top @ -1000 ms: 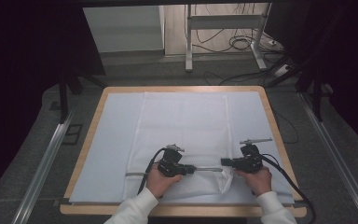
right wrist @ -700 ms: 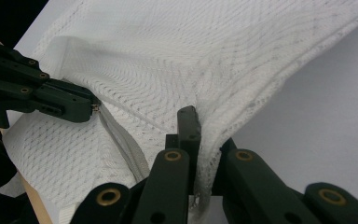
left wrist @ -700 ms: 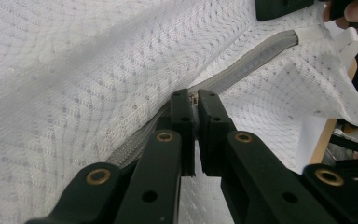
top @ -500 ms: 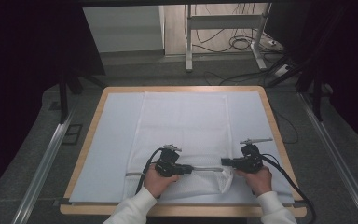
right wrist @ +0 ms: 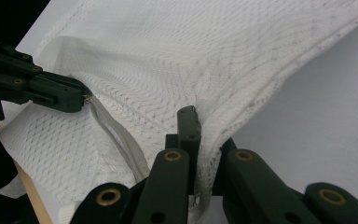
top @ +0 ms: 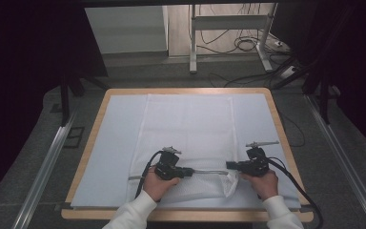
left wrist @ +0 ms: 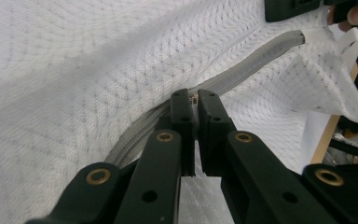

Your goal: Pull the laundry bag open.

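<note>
White sleeves [top: 132, 214] cover both forearms. The left gripper [left wrist: 196, 100] and right gripper [right wrist: 200, 126] are black with brass-ringed screws; black cables [top: 295, 183] trail behind.

White mesh bag [top: 186, 138]: flat on the table, long axis running 12 to 6 o'clock. Grey zipper [top: 209, 171] along its 6 o'clock end; 5 o'clock corner lifted, crumpled.

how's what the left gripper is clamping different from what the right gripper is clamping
The left gripper pinches a small metal zipper pull on the grey zipper; the right gripper pinches a fold of the white mesh bag itself. The left grips mid-zipper; the right grips near the bag's corner. Both are shut, facing each other.
</note>
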`<state>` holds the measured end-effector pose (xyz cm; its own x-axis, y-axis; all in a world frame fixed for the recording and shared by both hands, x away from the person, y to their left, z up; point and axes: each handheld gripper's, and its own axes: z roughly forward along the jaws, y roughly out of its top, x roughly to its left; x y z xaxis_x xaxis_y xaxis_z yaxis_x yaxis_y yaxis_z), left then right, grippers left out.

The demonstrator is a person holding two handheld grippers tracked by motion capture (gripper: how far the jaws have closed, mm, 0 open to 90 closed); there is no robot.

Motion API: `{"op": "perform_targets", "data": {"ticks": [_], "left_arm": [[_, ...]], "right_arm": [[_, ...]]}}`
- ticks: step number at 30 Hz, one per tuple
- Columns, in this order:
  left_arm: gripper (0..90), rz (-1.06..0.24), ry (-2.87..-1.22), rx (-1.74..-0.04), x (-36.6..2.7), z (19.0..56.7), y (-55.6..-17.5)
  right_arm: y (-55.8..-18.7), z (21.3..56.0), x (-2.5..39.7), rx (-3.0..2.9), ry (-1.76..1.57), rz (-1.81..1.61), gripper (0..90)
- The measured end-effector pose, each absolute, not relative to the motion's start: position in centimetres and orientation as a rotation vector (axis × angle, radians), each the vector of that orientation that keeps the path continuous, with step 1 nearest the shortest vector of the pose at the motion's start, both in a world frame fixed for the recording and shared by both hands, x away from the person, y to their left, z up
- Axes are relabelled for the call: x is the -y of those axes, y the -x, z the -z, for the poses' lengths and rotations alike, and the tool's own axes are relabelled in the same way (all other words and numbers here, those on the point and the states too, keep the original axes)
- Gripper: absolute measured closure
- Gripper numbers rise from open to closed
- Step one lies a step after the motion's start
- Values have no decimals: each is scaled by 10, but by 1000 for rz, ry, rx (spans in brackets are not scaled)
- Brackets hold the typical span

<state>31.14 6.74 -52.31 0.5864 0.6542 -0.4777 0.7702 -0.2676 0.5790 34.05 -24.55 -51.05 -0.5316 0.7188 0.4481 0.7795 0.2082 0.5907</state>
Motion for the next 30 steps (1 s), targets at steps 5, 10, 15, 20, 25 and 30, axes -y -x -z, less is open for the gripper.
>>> {"op": "perform_targets", "data": {"ticks": [5, 10, 15, 20, 25, 30], "left_arm": [[868, 177, -2002, -1138, -73, 523, -311], [868, 176, -1990, -1149, -80, 523, -310], [867, 175, -1985, -1153, -84, 523, -309], [867, 169, -1973, -1159, -89, 521, -307], [867, 169, -1970, -1167, -93, 521, -306], [867, 164, -1968, -1171, -97, 521, -305]], "right_arm": [[-341, 510, 246, 2379, 1480, 1244, 877], [-341, 511, 246, 2380, 1482, 1243, 876], [-341, 511, 246, 2383, 1479, 1242, 876], [-341, 511, 246, 2384, 1477, 1243, 876], [-341, 511, 246, 2383, 1479, 1246, 876], [-341, 511, 246, 2385, 1477, 1243, 876]]}}
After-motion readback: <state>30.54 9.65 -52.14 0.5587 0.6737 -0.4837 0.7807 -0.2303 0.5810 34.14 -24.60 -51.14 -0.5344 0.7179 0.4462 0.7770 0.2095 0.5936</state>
